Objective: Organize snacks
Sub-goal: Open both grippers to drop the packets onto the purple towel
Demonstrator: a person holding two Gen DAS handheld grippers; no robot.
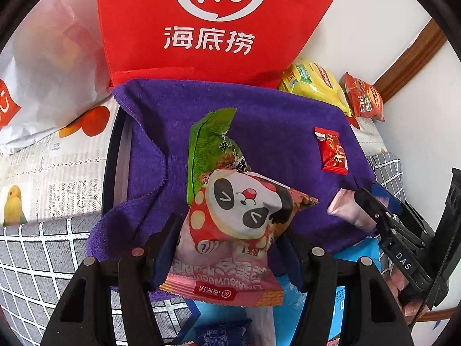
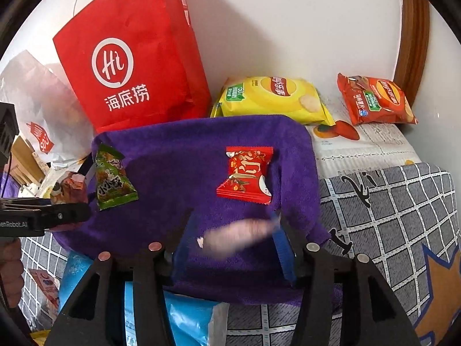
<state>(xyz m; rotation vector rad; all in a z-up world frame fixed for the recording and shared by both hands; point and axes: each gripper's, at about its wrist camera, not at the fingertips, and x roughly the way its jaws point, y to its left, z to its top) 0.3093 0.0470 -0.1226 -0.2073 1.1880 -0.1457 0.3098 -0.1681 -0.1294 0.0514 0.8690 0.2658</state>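
Snack sorting over a purple cloth: one packet clamped, one loose.

Left gripper, lower centre of its view, has its fingers clamped on the panda packet, held above the cloth. Right gripper has its fingers apart; a blurred pink packet lies between them, seemingly unpressed. Green packet sits mid-left, red packet at centre, both on the cloth.

Home: checked bedsheet, takeaway bag, newspaper.
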